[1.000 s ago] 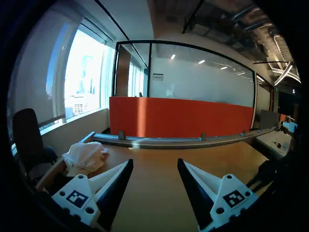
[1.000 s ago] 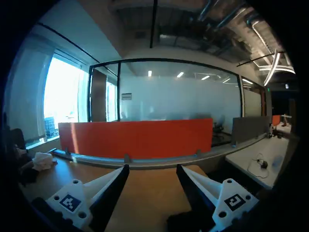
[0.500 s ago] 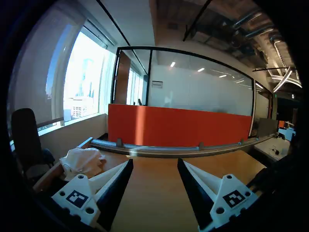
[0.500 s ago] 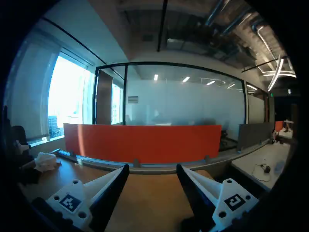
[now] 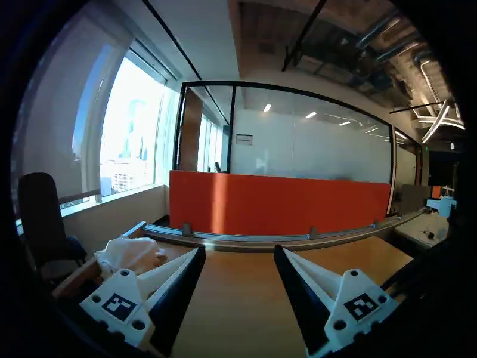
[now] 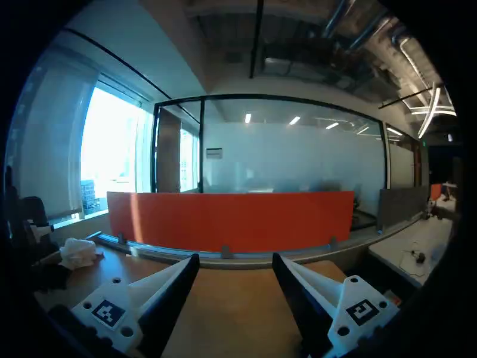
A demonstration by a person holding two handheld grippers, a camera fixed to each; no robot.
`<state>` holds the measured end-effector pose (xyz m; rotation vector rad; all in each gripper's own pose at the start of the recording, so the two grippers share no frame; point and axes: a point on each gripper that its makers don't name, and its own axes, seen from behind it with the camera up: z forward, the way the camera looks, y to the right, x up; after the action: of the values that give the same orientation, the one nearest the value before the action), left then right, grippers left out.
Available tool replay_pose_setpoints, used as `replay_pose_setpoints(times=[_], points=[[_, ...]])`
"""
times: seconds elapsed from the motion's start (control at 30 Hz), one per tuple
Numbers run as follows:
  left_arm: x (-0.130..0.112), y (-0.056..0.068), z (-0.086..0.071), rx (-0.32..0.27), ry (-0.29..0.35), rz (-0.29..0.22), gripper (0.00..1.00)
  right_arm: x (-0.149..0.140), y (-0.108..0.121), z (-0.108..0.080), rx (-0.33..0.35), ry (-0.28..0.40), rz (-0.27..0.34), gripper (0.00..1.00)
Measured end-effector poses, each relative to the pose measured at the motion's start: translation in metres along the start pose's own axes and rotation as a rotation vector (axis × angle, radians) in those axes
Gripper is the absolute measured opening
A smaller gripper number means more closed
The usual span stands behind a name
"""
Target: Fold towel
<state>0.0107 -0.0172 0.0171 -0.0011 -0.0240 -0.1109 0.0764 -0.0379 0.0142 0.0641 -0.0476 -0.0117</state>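
White towel (image 5: pixel 132 253), orange partition (image 5: pixel 274 204), light-brown desk (image 5: pixel 238 298).

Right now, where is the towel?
In the left gripper view, the towel lies crumpled on the far left corner of the wooden desk, near the black chair and below the window.

Wooden desk (image 5: pixel 238 298), orange divider (image 5: pixel 274 203), black office chair (image 5: pixel 39 215)
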Motion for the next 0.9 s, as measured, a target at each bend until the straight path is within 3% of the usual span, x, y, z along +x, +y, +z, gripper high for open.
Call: replay_pose_setpoints(times=[0.33, 0.6, 0.9], points=[[-0.006, -0.003, -0.005, 0.017, 0.026, 0.033, 0.84, 0.008, -0.014, 0.002, 0.014, -0.009, -0.002, 0.94], [-0.031, -0.006, -0.009, 0.019, 0.041, 0.103, 0.84, 0.007, -0.022, 0.003, 0.022, -0.013, -0.017, 0.94], [-0.07, -0.007, -0.014, 0.016, 0.076, 0.14, 0.84, -0.001, -0.038, 0.007, 0.029, -0.009, -0.012, 0.94]])
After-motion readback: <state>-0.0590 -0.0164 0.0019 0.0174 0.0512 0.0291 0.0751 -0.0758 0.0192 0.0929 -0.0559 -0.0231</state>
